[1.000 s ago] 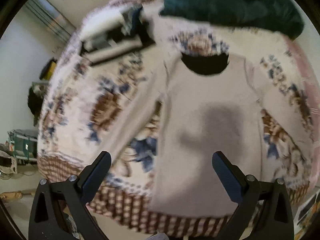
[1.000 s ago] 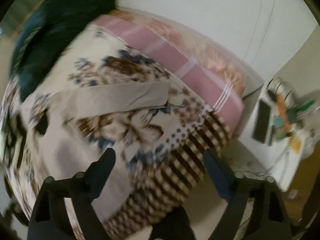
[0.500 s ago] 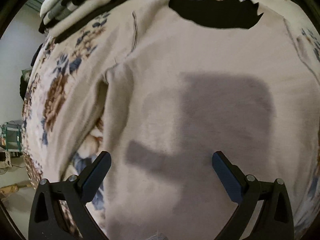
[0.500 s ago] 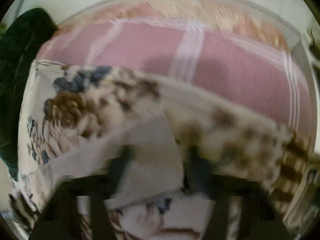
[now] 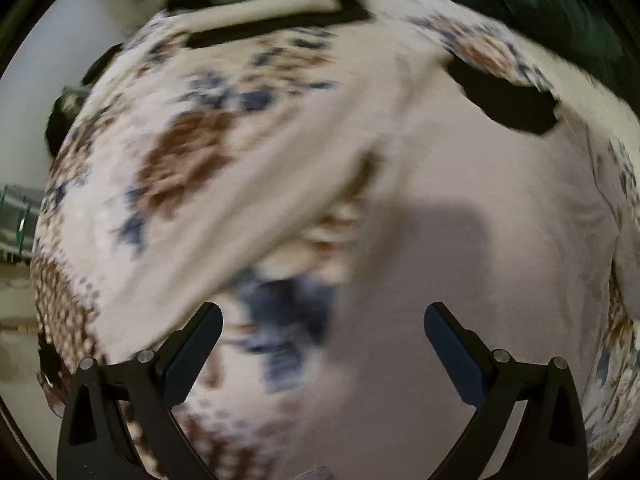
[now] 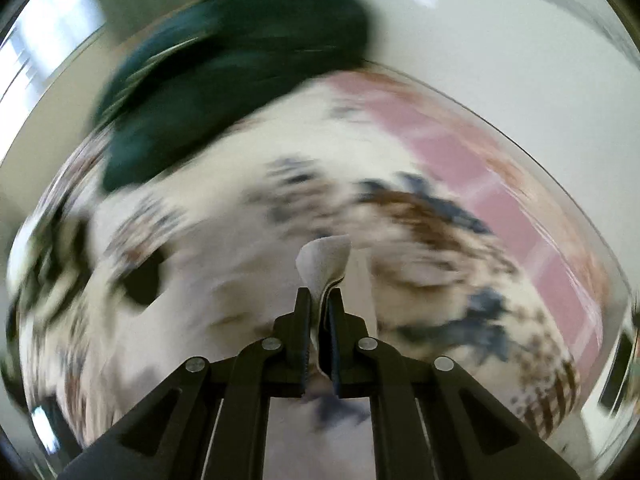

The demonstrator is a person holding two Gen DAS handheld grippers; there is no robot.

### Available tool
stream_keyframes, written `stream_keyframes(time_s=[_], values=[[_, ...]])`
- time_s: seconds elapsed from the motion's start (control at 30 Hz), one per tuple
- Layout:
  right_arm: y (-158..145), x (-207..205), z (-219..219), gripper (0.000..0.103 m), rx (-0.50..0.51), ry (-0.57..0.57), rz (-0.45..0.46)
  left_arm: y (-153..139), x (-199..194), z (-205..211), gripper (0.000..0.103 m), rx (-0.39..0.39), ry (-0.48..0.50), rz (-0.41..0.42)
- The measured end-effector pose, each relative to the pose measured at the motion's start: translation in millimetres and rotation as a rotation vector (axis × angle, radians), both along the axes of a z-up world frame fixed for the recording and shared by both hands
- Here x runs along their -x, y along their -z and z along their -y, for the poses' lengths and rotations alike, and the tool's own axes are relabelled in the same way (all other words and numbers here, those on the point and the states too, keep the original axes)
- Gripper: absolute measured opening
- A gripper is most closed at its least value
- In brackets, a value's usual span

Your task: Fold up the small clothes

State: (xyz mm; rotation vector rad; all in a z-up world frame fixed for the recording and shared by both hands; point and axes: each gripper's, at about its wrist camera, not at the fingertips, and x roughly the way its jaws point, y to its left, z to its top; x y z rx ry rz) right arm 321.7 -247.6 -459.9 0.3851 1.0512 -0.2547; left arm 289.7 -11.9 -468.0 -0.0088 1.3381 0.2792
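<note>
A pale grey long-sleeved top (image 5: 460, 248) lies spread flat on a floral blanket (image 5: 188, 160), its dark neck opening (image 5: 508, 104) at the upper right. Its left sleeve (image 5: 256, 216) runs down to the lower left. My left gripper (image 5: 323, 320) is open and empty, hovering over the top's left edge. My right gripper (image 6: 319, 300) is shut on the cuff of the right sleeve (image 6: 325, 258), lifted off the blanket; the top's body (image 6: 224, 292) and neck opening (image 6: 142, 280) lie to its left. Both views are blurred by motion.
A dark green garment (image 6: 224, 80) is heaped at the head of the bed, also in the left wrist view (image 5: 520, 4). A pink checked sheet (image 6: 496, 168) edges the bed by the wall. Folded light and dark clothes (image 5: 264, 4) lie at the far left.
My right gripper dropped onto the right sleeve's end, shut on the cuff and lifted it. My left gripper came down close over the top, then drew back and to the left.
</note>
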Motion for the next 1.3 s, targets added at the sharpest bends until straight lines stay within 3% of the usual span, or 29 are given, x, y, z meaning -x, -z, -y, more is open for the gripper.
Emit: stream_keyframes(time_s=[0.13, 0.3, 0.43, 0.63, 0.73, 0.8, 0.83, 0.97, 1.03, 1.13, 1.2, 1.3], values=[[-2, 2, -134, 0.008, 0.04, -0.31, -0.037, -18, 36, -64, 0.103, -0.038, -0.065, 0.027], [44, 53, -282, 0.008, 0.15, -0.617, -0.146, -5, 77, -132, 0.103, -0.103, -0.124, -0.015], [95, 95, -339, 0.008, 0.264, -0.775, -0.221, 12, 103, -169, 0.103, -0.102, -0.188, -0.056], [136, 127, -363, 0.008, 0.372, -0.873, -0.331, 20, 124, -209, 0.103, -0.094, -0.259, -0.06], [140, 127, -356, 0.019, 0.271, -0.85, -0.422, 23, 133, -228, 0.103, -0.025, -0.326, -0.066], [135, 127, -340, 0.06, 0.163, -0.805, -0.464, 28, 140, -238, 0.103, 0.062, -0.378, -0.069], [131, 128, -331, 0.065, 0.119, -0.768, -0.47, 31, 142, -240, 0.103, 0.091, -0.392, -0.071], [115, 133, -276, 0.067, 0.013, -0.544, -0.476, 54, 147, -259, 0.103, 0.305, -0.521, -0.083], [114, 135, -254, 0.067, -0.004, -0.46, -0.472, 71, 149, -272, 0.103, 0.453, -0.631, -0.077], [116, 140, -223, 0.067, -0.03, -0.362, -0.471, 91, 152, -294, 0.103, 0.599, -0.793, -0.022], [119, 142, -206, 0.067, -0.04, -0.322, -0.476, 100, 156, -307, 0.102, 0.63, -0.891, 0.028], [121, 139, -185, 0.067, -0.037, -0.29, -0.487, 105, 161, -315, 0.074, 0.58, -0.987, 0.054]])
